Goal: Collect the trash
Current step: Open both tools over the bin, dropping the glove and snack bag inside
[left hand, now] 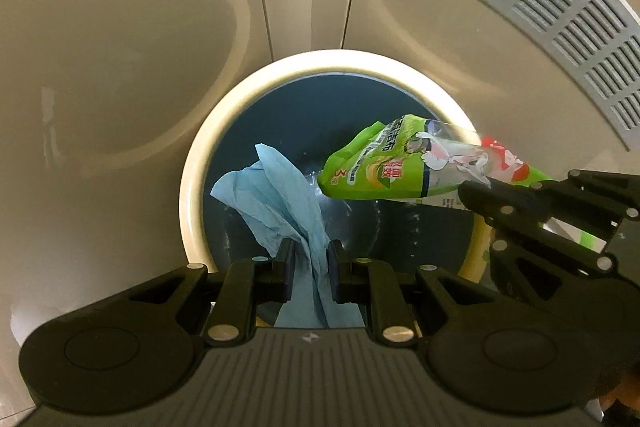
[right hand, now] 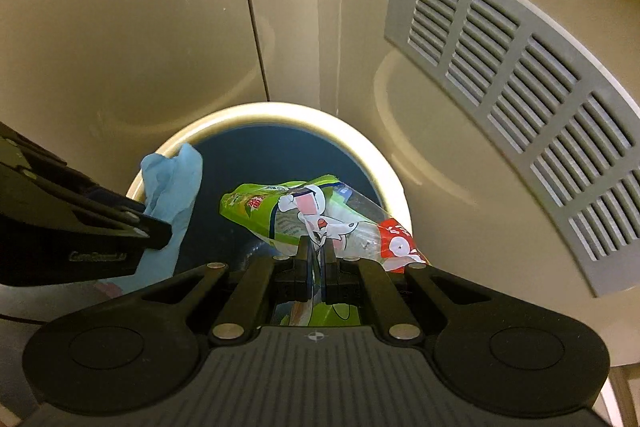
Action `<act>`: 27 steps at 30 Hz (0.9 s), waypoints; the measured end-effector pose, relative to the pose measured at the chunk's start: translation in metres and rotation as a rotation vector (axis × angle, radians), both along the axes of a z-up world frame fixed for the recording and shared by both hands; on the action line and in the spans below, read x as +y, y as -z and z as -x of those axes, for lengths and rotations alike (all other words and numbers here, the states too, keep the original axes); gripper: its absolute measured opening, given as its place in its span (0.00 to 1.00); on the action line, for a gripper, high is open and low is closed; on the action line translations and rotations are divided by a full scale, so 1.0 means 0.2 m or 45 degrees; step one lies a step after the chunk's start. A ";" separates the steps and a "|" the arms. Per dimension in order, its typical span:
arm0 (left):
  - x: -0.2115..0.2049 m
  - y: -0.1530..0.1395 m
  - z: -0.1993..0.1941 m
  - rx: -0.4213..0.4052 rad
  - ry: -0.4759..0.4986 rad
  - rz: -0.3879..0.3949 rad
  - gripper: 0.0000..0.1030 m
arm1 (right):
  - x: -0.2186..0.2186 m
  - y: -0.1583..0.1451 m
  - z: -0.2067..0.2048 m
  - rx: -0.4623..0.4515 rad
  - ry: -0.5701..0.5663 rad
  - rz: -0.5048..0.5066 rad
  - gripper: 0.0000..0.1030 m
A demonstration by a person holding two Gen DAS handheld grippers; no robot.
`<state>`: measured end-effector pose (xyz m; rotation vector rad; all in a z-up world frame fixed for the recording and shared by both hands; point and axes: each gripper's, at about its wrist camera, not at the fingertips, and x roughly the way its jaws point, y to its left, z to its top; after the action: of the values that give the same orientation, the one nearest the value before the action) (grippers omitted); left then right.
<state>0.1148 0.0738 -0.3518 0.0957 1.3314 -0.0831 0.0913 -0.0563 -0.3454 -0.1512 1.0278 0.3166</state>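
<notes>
1. Left gripper (left hand: 308,263) fingers are clamped on a crumpled pale-blue paper towel (left hand: 276,195); right gripper (right hand: 318,259) fingers are clamped on a glossy green printed plastic wrapper (right hand: 312,215).
2. Both items are held over the round cream-rimmed, dark-lined bin (left hand: 192,179).
3. Judged light, limp; film slippery, best pinched at a gathered edge.

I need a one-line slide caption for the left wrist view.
Left gripper holds crumpled light-blue paper over the cream-rimmed round bin; right gripper brings a green plastic wrapper.
</notes>
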 end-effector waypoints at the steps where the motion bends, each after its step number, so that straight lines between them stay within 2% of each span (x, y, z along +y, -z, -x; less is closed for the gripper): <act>1: 0.00 0.01 -0.01 0.007 -0.004 -0.002 0.19 | -0.01 0.02 -0.03 0.008 0.002 0.000 0.04; 7: 0.01 0.02 -0.02 0.035 -0.005 -0.002 0.20 | 0.00 0.06 -0.04 0.050 0.027 -0.007 0.04; 10: 0.00 0.05 -0.03 0.047 0.005 0.016 0.24 | -0.01 0.07 -0.07 0.064 0.043 -0.011 0.05; 12: 0.00 0.06 -0.04 0.044 0.015 0.004 0.35 | -0.02 0.09 -0.08 0.072 0.055 -0.011 0.10; 13: 0.00 0.06 -0.04 0.039 0.012 -0.006 0.52 | -0.02 0.10 -0.09 0.080 0.060 -0.015 0.10; 14: 0.01 0.06 -0.04 0.040 0.007 -0.016 0.77 | -0.03 0.11 -0.10 0.093 0.063 -0.023 0.11; 15: 0.01 0.07 -0.05 0.040 -0.002 -0.033 0.83 | -0.03 0.13 -0.11 0.111 0.068 -0.032 0.21; 16: 0.02 0.07 -0.04 0.028 -0.011 -0.061 0.88 | -0.04 0.14 -0.12 0.123 0.094 -0.023 0.22; 18: 0.04 0.05 -0.04 0.025 -0.015 -0.074 0.93 | -0.08 0.15 -0.14 0.140 0.140 -0.033 0.43; 19: 0.05 0.04 -0.03 0.022 -0.021 -0.069 0.97 | -0.10 0.15 -0.13 0.142 0.158 -0.049 0.47; 21: 0.08 -0.02 -0.01 -0.006 -0.044 -0.061 0.99 | -0.13 0.12 -0.12 0.145 0.170 -0.075 0.56; 27: 0.13 -0.27 0.12 -0.077 -0.087 -0.042 0.99 | -0.16 -0.07 -0.01 0.079 0.179 -0.127 0.62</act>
<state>0.0913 0.0990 -0.2976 0.0798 1.2748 -0.0006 0.0929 -0.0882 -0.3304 0.0210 1.0761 0.2452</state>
